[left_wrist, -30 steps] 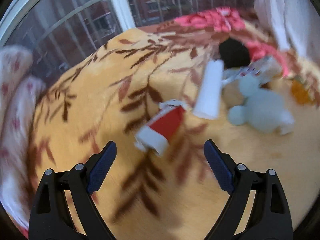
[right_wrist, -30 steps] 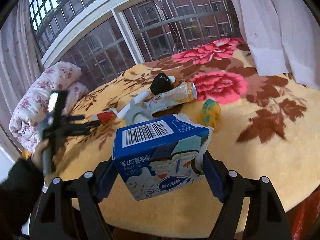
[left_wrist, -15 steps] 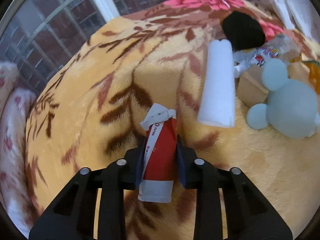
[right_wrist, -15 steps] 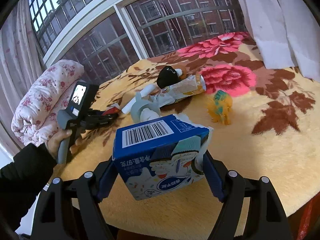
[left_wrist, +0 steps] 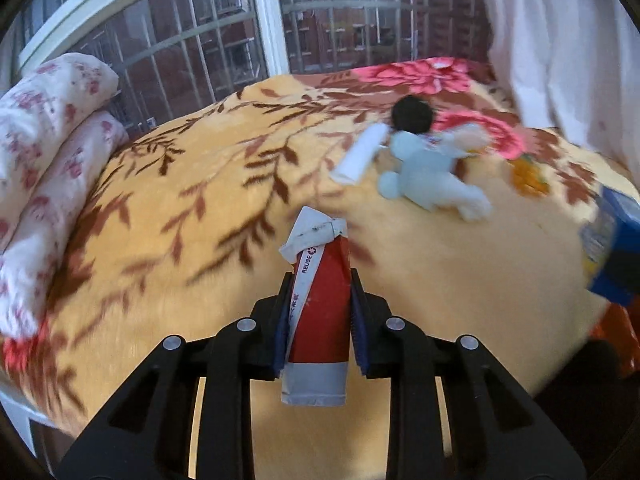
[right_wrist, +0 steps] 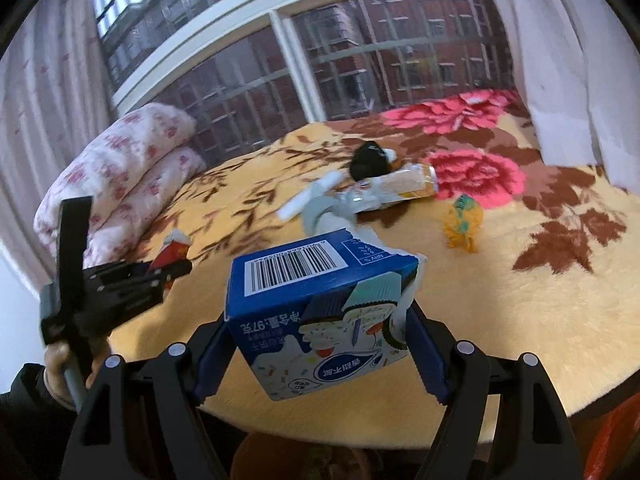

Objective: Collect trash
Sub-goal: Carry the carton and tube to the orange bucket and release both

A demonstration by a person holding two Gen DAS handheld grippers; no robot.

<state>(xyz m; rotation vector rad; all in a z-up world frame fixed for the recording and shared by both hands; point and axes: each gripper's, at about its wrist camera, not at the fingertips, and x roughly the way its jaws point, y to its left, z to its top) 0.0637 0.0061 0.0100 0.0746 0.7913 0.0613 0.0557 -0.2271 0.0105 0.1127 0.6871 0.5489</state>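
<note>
Two grippers each carry one piece of trash above the near edge of the yellow floral blanket (left_wrist: pixel 460 280). The left gripper (left_wrist: pixel 319 322) has its fingers pinched tight on one red-and-white carton (left_wrist: pixel 318 304), flattened, its fold reading "REUSE". The right gripper (right_wrist: pixel 318 354) is closed about halfway on one blue box (right_wrist: pixel 316 312), gripped by its two sides; the top bears a barcode, the front shows "97" among inverted Chinese characters. Toward the middle of the blanket lie one pale blue plush toy (left_wrist: pixel 430 178), one white tube (left_wrist: pixel 360 156), one yellow toy (right_wrist: pixel 462 226) and one crumpled snack wrapper (right_wrist: pixel 394 186), its print unreadable. Behind them sits one black round object (left_wrist: pixel 412 114). One rolled pink-flowered quilt (right_wrist: pixel 116 184) rests at the far left edge
</note>
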